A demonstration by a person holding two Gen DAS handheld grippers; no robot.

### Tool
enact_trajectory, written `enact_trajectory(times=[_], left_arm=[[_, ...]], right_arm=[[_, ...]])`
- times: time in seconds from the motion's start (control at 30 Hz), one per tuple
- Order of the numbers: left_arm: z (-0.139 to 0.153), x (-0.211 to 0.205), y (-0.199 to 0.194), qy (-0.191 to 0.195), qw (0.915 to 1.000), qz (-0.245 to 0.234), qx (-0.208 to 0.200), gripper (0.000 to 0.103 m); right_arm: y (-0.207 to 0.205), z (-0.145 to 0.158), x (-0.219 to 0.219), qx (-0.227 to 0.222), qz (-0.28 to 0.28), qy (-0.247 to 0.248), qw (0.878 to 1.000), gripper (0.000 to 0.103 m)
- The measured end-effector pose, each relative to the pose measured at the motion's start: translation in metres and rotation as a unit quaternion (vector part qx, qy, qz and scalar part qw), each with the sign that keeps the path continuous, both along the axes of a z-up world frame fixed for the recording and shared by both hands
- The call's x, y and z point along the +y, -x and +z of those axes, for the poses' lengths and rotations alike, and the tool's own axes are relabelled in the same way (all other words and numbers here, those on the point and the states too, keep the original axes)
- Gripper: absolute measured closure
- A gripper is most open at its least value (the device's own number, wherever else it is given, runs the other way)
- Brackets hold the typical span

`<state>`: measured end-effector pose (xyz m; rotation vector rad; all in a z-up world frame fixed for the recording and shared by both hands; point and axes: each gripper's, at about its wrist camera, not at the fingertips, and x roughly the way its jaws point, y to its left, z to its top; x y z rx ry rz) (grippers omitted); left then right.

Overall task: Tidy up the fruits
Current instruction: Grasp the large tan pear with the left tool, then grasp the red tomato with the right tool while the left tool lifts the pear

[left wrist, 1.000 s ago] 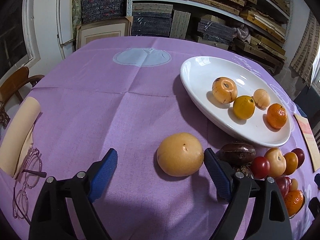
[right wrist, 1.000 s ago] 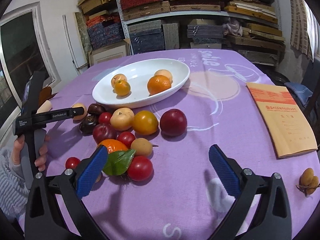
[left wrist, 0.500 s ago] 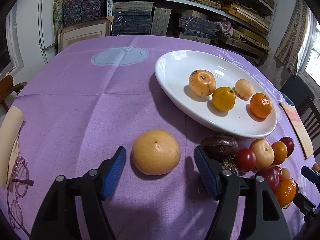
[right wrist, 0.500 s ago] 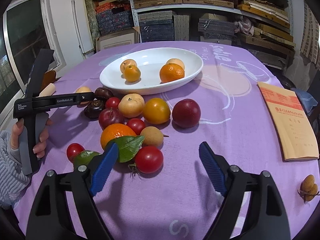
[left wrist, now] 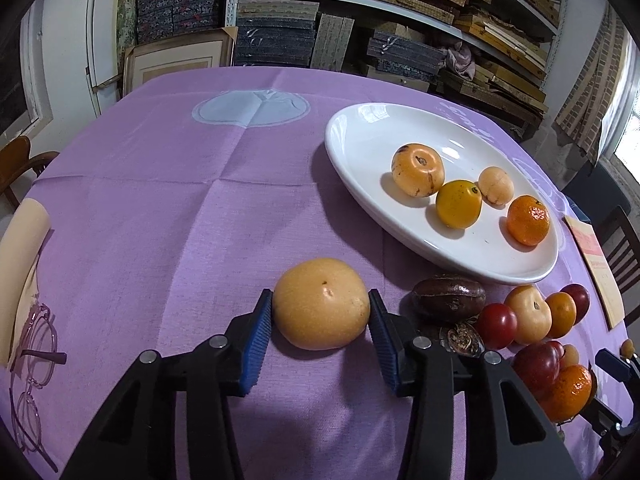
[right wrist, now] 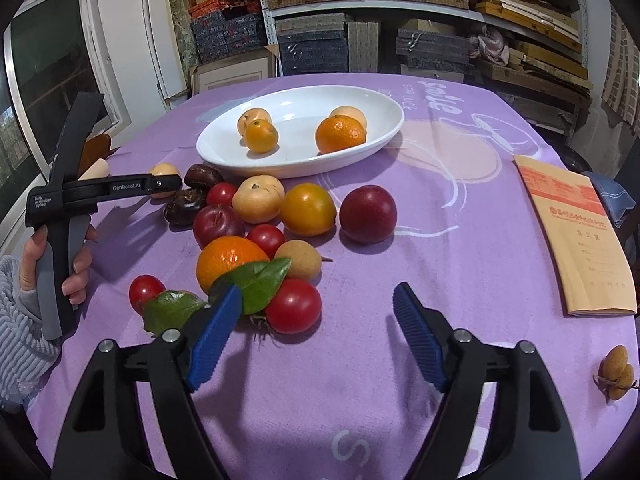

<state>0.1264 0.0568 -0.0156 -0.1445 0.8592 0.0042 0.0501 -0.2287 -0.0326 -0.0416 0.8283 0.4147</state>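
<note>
Left gripper [left wrist: 320,314] pads touch both sides of the pale round fruit [left wrist: 322,303], on the cloth just short of the white plate [left wrist: 360,136], up-right. Right gripper [right wrist: 318,330] open, idle.

— Any lettering readable?
— "GenRobot.AI" on the left tongs [right wrist: 160,184], "Data Acquisition System" on their handle.
— And the tablecloth [right wrist: 460,208]?
— "smile". The booklet's [right wrist: 576,236] print is too small.
</note>
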Motion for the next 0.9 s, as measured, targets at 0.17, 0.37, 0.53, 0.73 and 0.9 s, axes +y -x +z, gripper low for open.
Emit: enact_trajectory(times=[0.17, 0.37, 0.53, 0.73, 0.9], left_arm=[[-0.0002, 0.0022, 0.001, 0.0, 1.0, 0.0, 0.0, 0.056], [-0.0002, 0.0023, 0.0011, 0.0, 1.0, 0.0, 0.0, 0.056], [-0.0003, 0.0025, 0.0012, -0.001, 1.0, 0.0, 0.0, 0.056], [-0.0003, 0.0027, 0.0013, 0.0, 1.0, 0.0, 0.0, 0.056], [0.0002, 0.0019, 0.003, 0.004, 1.0, -0.003, -0.002, 0.056]], right_arm=[[-0.0057, -0.0091, 0.0048, 0.023, 0.018, 0.005, 1.0, 0.065], [-0.0086, -0.0095, 0.0042, 0.029, 0.018, -0.001, 0.999, 0.068], [-0.0102, -0.0091, 0.0049, 0.028, 0.02, -0.002, 0.999, 0.068], [-0.0085, -0.0072, 0.005, 0.021, 0.019, -0.003, 1.0, 0.073], [-0.0097, -0.0072, -0.0003, 0.024, 0.009, -0.013, 1.0, 0.073]])
